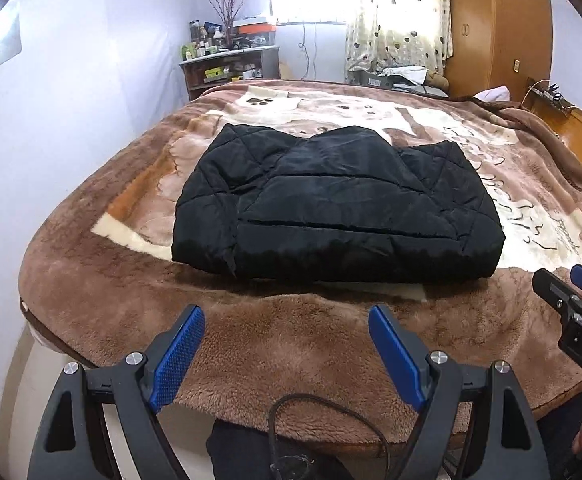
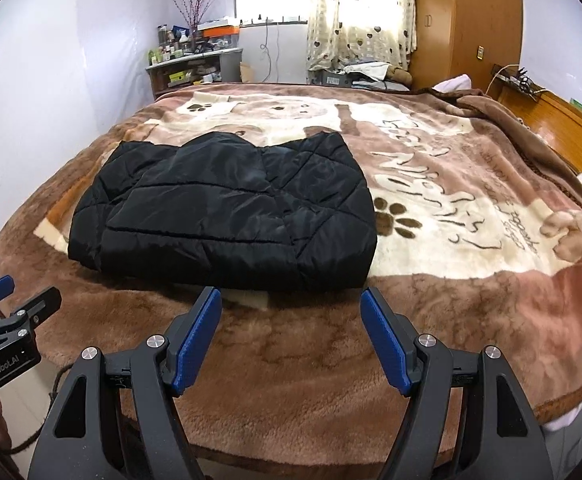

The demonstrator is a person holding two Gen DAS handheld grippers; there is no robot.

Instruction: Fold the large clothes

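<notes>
A black quilted jacket (image 1: 331,204) lies folded into a thick rectangle on the brown plush blanket (image 1: 291,336) of a bed; it also shows in the right wrist view (image 2: 227,208). My left gripper (image 1: 287,312) is open and empty, held over the bed's near edge just short of the jacket. My right gripper (image 2: 291,296) is open and empty, close to the jacket's near right corner. The right gripper also shows at the right edge of the left wrist view (image 1: 571,292). The left gripper shows at the left edge of the right wrist view (image 2: 15,300).
The blanket (image 2: 431,184) has a cream dog print with paw marks and lettering. A cluttered shelf (image 1: 227,64) stands at the far wall. A spotted curtain (image 1: 399,16) and a wooden wardrobe (image 1: 499,28) stand behind the bed. A wooden headboard (image 2: 563,128) runs along the right.
</notes>
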